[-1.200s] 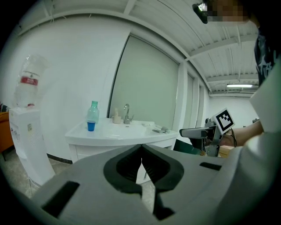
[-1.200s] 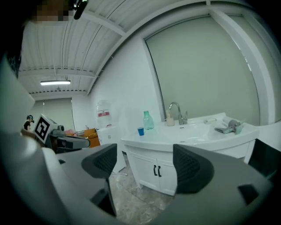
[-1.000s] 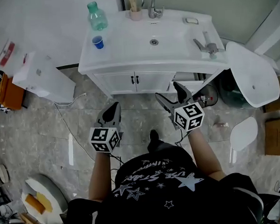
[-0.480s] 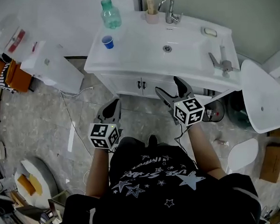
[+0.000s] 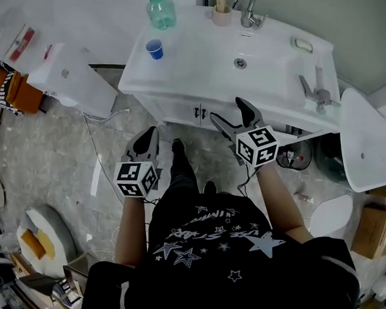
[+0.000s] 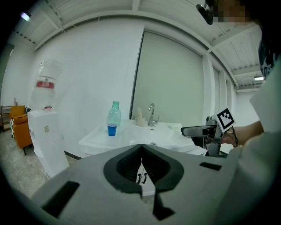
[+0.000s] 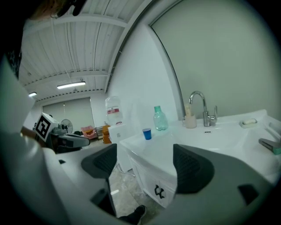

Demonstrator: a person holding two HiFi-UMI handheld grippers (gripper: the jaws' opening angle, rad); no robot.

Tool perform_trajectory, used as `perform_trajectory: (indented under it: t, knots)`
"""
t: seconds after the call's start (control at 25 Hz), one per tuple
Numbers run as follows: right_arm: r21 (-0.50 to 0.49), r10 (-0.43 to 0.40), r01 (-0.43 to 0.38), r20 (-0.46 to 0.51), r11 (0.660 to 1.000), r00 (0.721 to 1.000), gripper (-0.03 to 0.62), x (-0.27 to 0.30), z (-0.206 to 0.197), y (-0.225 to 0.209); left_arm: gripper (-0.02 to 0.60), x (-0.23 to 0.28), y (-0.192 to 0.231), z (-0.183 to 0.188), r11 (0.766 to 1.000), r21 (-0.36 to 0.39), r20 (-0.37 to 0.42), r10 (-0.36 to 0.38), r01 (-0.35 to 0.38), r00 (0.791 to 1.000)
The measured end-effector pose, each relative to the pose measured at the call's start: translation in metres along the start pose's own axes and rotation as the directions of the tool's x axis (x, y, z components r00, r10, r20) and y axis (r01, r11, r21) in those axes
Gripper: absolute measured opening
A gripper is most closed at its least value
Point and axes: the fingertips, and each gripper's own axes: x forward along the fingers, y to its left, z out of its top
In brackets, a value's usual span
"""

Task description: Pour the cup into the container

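The left gripper (image 5: 146,139) is hovering before the washstand's (image 5: 188,67) front edge, its jaws pressing together on nothing. The blue cup (image 5: 154,49) is standing near the counter's left edge, with a green bottle (image 5: 161,9), apparently capped, sitting at the back left corner. The right gripper (image 5: 227,111) is hanging at the front edge, its jaws standing wide apart, empty.

Head view steeply down from overhead; both gripper views low, toward the same vanity (image 5: 194,61)

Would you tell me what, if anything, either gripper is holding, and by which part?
Nothing is held: the left gripper is shut empty, the right gripper open; the cup stands untouched.
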Motion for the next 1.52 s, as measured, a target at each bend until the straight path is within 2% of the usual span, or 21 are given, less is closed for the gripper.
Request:
perform_trajectory:
  t: [0.28,0.72,0.92,1.04,1.2,1.52]
  knots:
    - [-0.031,0.025,-0.027,-0.047,0.999,0.999,0.383,0.064,0.011,-0.016,0.009,0.050,0.044,0.020,1.000,-0.002,0.014,0.005,-0.005,1.000]
    - [-0.111,0.087,-0.101,-0.118,0.989,0.989,0.376,0.203,0.033,-0.026,0.009,0.124,0.151,0.050,0.999,-0.032,0.008,0.031,-0.030,1.000]
    - [-0.129,0.092,-0.112,-0.154,0.985,0.984,0.373,0.253,0.034,-0.032,0.010,0.157,0.189,0.060,0.999,-0.046,-0.006,0.015,-0.015,1.000]
    - [-0.157,0.110,-0.134,-0.148,0.978,0.983,0.347,0.278,0.037,-0.033,0.009,0.175,0.207,0.066,0.999,-0.052,-0.012,0.002,-0.003,1.000]
    - [-0.185,0.149,-0.181,-0.176,0.966,0.973,0.353,0.310,0.032,-0.031,0.011,0.193,0.228,0.071,0.999,-0.051,-0.017,-0.007,0.006,1.000]
    - [-0.219,0.167,-0.227,-0.264,0.949,0.950,0.356,0.365,0.007,-0.025,0.010,0.213,0.260,0.072,0.998,-0.060,-0.032,-0.018,0.016,0.999]
